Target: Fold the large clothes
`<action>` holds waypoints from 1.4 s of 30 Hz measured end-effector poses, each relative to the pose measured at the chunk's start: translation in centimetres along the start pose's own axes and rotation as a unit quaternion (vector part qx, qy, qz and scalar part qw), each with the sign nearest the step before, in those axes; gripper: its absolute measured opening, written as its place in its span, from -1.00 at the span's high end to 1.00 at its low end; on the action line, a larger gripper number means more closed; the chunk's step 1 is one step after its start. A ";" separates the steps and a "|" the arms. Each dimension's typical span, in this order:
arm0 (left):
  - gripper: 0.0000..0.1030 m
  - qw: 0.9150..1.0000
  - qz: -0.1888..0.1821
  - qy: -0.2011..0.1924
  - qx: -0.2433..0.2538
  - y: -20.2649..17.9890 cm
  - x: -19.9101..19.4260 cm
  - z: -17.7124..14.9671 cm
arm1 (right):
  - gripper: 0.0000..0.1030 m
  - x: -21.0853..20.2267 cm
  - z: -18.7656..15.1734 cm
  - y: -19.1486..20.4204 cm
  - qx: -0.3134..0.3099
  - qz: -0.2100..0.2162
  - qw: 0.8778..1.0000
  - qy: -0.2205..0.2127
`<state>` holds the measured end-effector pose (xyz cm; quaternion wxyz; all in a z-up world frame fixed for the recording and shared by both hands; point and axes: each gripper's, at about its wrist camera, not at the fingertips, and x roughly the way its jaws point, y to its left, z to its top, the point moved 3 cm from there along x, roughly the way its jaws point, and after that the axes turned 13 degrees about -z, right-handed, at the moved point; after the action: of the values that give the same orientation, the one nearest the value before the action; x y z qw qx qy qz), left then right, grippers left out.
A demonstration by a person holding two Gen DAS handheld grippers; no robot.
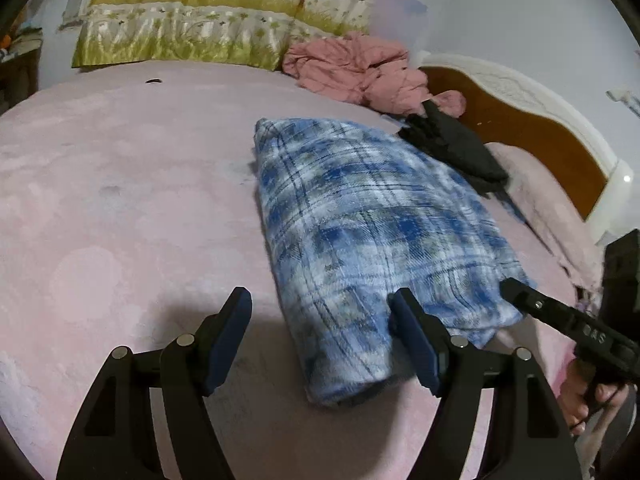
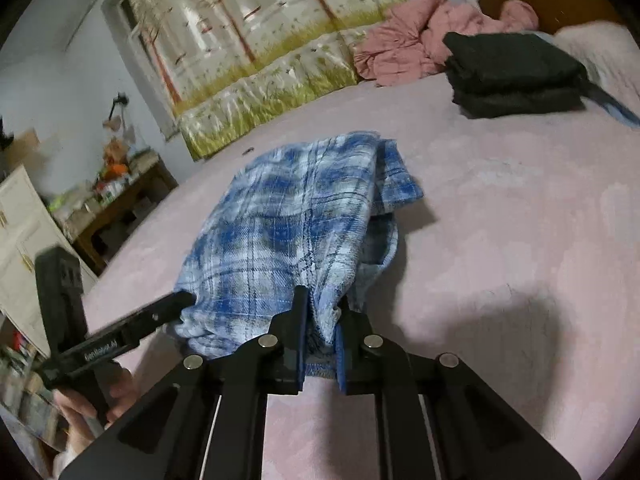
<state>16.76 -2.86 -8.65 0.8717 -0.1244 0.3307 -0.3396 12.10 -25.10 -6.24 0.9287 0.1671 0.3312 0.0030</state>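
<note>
Right wrist view puts the blue plaid flannel garment straight ahead of me, folded into a thick bundle on the pink bedspread. My right gripper has its jaws clamped on the near edge of that bundle, with a bunch of plaid cloth pinched between the blue pads. From the left wrist view, my left gripper stands with its jaws spread wide over the bundle's near left corner; the right-hand pad lies against the plaid fabric, the other is over bare bedspread, and nothing is squeezed between them. I see the right gripper's dark finger at the bundle's near right corner in that same view. Beyond the garment sits a folded black stack, and behind that a crumpled pink garment. A meadow-printed pillow leans at the bed's far edge, and a brown headboard with white trim runs along the right.
</note>
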 end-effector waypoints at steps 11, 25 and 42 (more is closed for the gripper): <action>-0.64 0.999 -0.024 -0.032 -0.012 -0.4 -1.7 4.5 | -0.25 -2.3 2.2 1.2 -0.012 -0.040 0.998 -0.056; -0.98 0.976 -0.144 0.017 -0.164 3.8 4.8 5.3 | -0.38 8.5 3.5 -2.6 0.123 0.124 0.981 0.082; 0.58 0.996 -0.087 -0.034 0.011 -3.5 1.2 6.8 | 0.50 2.3 5.4 1.2 0.011 0.063 0.997 -0.051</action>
<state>20.11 -6.28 -2.61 0.8509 -0.1548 0.2852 -0.4132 17.36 -25.32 -3.38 0.9403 0.1978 0.2725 0.0489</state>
